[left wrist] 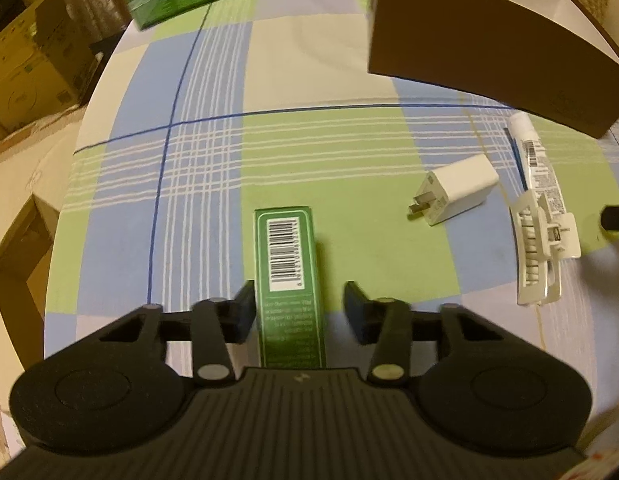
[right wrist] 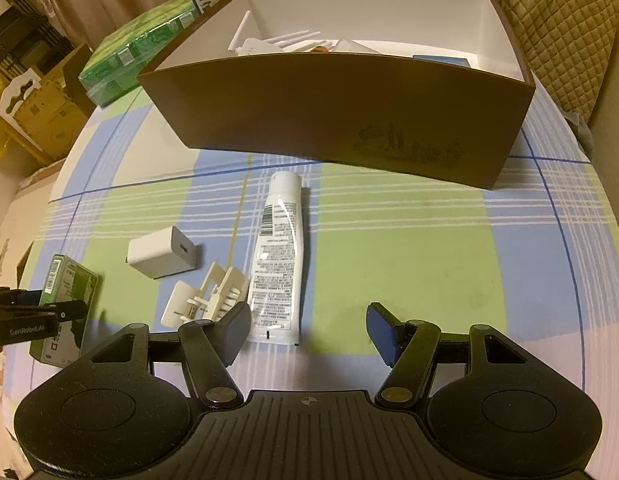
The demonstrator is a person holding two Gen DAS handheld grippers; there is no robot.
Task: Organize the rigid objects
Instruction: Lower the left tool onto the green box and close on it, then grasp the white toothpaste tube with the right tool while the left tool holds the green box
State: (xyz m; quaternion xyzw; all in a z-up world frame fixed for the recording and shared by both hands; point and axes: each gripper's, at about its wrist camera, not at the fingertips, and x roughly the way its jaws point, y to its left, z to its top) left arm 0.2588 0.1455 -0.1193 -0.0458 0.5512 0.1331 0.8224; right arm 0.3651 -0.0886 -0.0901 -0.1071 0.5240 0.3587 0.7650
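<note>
A small green carton (left wrist: 287, 276) with a barcode lies on the checked tablecloth, between the fingers of my open left gripper (left wrist: 299, 308); its left finger touches the carton, the right finger stands apart. The carton also shows at the far left of the right wrist view (right wrist: 67, 304). My right gripper (right wrist: 309, 330) is open and empty, just in front of a white tube (right wrist: 279, 256) and a white hair clip (right wrist: 207, 300). A white charger plug (right wrist: 161, 258) lies left of the tube. The brown box (right wrist: 341, 120) stands behind, holding several white items.
A large green package (right wrist: 133, 62) lies at the table's back left, beside the brown box. Cardboard cartons (left wrist: 29, 76) stand on the floor to the left. A quilted cushion (right wrist: 557, 24) is at the back right. The round table's edge (left wrist: 65, 184) curves along the left.
</note>
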